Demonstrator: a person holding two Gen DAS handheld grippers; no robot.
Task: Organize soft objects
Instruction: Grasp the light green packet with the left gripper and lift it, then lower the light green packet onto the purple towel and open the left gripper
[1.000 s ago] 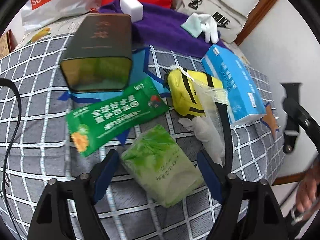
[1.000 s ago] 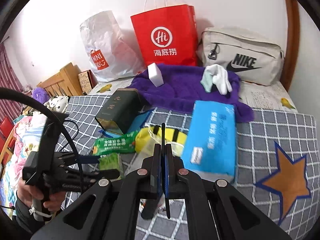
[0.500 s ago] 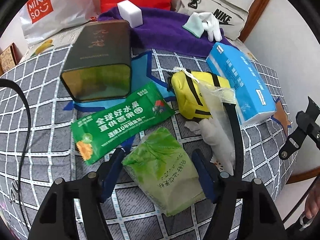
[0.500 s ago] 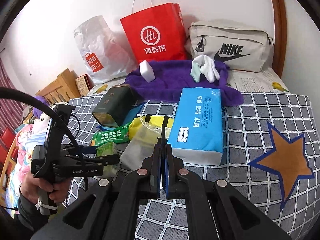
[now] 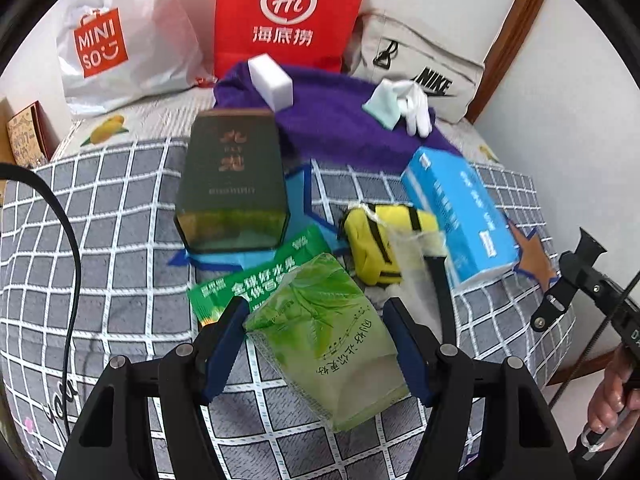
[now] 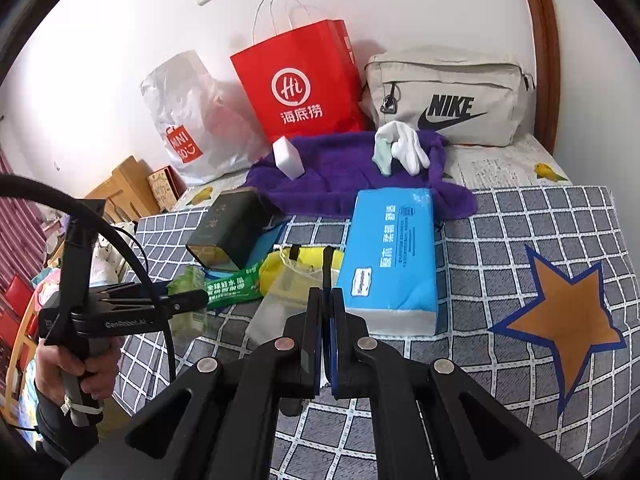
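My left gripper (image 5: 316, 340) pinches the pale green tissue pack (image 5: 324, 340), both blue pads pressed into its sides, and the pack hangs tilted above the checked bedspread (image 5: 100, 240). Its lower corner is blurred, and it covers much of the green snack packet (image 5: 244, 284) at 11 o'clock from it. Toward 1 o'clock lies the yellow pouch (image 5: 384, 240), partly veiled by a clear plastic bag (image 5: 416, 248) whose edges I can hardly make out. My right gripper (image 6: 326, 320) is pressed together with nothing between its fingers; in my left view only its edge shows at 3 o'clock. The blue tissue box (image 6: 392, 260) lies just beyond it at 1 o'clock. The purple towel (image 6: 340, 168) at 12 o'clock carries a white sponge block (image 6: 286, 158) and white gloves (image 6: 404, 148).
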